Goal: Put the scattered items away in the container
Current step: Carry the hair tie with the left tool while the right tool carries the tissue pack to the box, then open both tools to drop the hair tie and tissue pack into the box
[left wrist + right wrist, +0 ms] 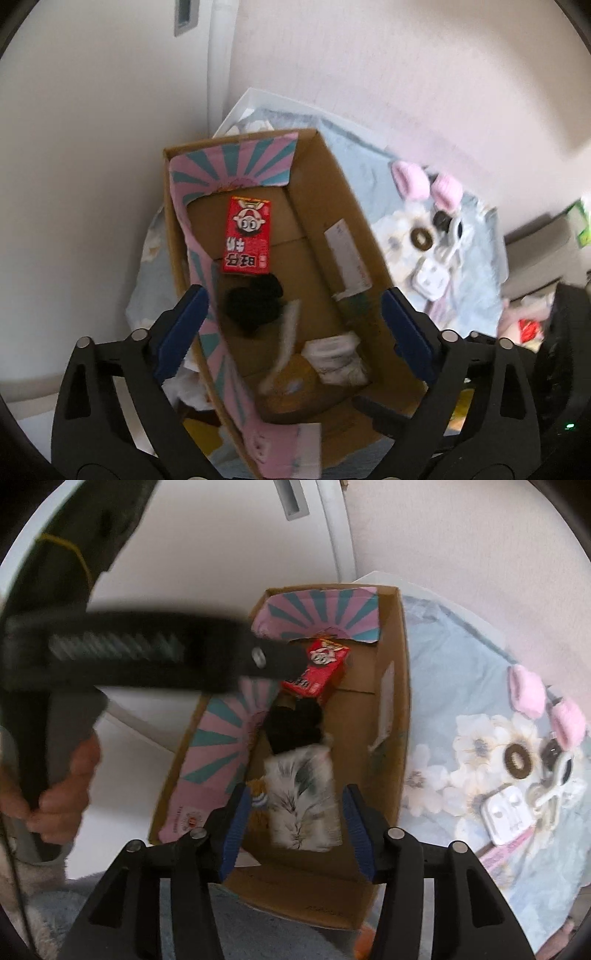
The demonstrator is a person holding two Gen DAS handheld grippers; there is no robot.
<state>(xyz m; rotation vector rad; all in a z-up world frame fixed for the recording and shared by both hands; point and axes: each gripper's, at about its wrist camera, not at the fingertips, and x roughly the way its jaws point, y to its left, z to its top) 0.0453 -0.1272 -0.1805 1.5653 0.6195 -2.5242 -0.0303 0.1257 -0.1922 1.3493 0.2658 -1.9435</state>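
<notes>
We see the person's hand point(55, 794) at far left of the right wrist view, gripping the handle of the left hand-held gripper point(280, 661), whose dark body reaches across to the cardboard box point(400, 686). Left hand-held gripper point(295, 321) is spread wide, blue fingers point(184, 325) apart over the box point(332, 177), nothing between them.

Box sits open on a floral blue cloth point(443, 657), pink-and-teal flaps point(221, 746) folded in on its left and far sides. Inside, far end: red milk carton point(246, 236) lying flat. Just nearer: a black soft item point(255, 299), touching or nearly touching the carton. Nearer again: a white patterned packet point(303, 794), blurred, lying between the fingers of the right hand-held gripper point(295, 819). That gripper is spread, pads point(236, 823) not touching the packet as far as we can tell. A small orange-and-blue item point(258, 797) lies just left of the packet.

Right of the box, still on the cloth: two pink fluffy items point(528, 694), a brown hair ring point(517, 762), a dark ring point(550, 753) beside it, a white charger plug point(506, 814) and a white cable point(554, 786), clustered close together, well apart from the box.
</notes>
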